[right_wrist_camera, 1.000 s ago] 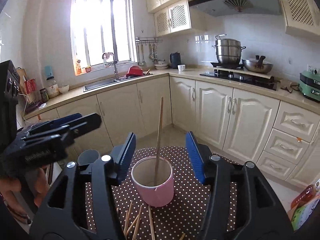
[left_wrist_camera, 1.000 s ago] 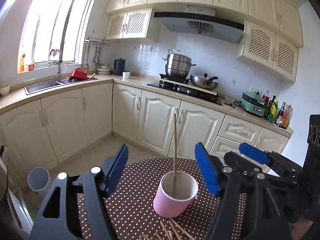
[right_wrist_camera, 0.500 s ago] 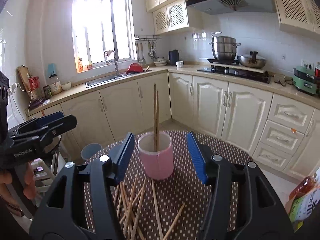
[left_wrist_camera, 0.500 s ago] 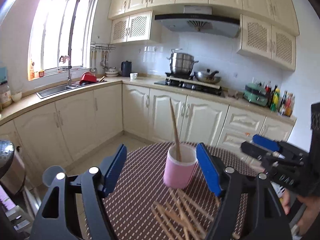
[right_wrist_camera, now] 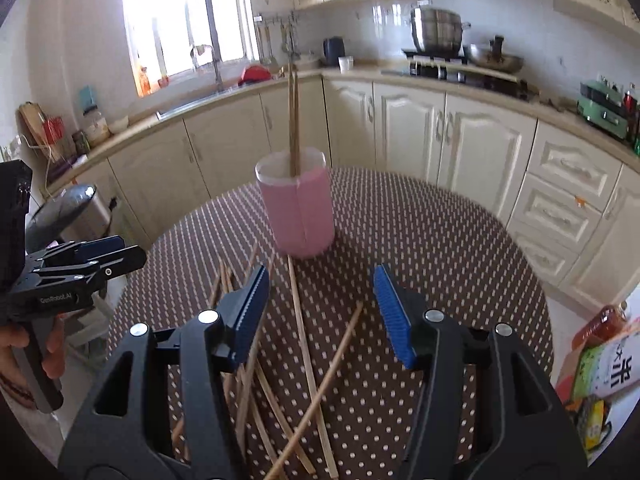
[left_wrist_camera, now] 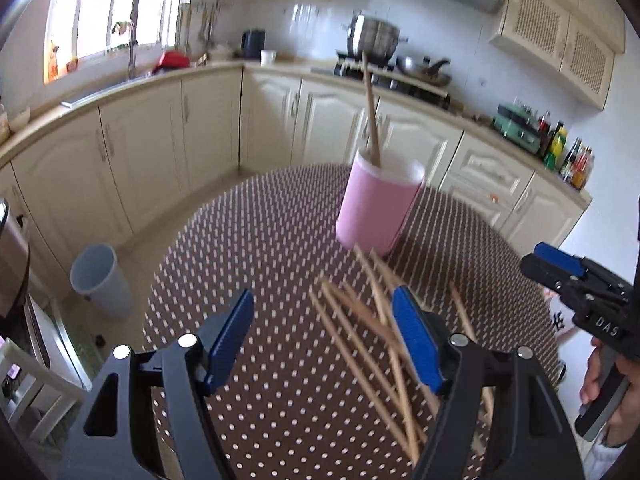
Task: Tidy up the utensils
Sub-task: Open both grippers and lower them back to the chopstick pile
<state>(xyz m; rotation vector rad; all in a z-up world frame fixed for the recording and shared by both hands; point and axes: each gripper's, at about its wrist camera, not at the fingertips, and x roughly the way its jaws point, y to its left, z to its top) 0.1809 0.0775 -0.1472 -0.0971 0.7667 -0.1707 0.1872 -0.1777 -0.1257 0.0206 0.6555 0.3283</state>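
Two grippers over round dotted tabletop (right_wrist_camera: 460, 240), both spread and empty. Pink cup (right_wrist_camera: 298, 208) upright mid-tabletop, two chopsticks (right_wrist_camera: 294, 120) standing in it. Loose chopsticks (right_wrist_camera: 304, 344) scattered just in front of cup. Left gripper (left_wrist_camera: 324, 336) wide apart above pile's left part, grasping nothing. Right gripper (right_wrist_camera: 320, 308) about half spread, straddling loose sticks, none pinched

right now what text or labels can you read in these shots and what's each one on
"GenRobot.AI" on the side of the left tongs, seen from the right wrist view.
"DAS", cut off, on the body of the right tongs, seen from the left wrist view.
A large Chinese character on the packet at the right edge; I can't read it surely.
Bottle labels on the counter: too small and blurred.
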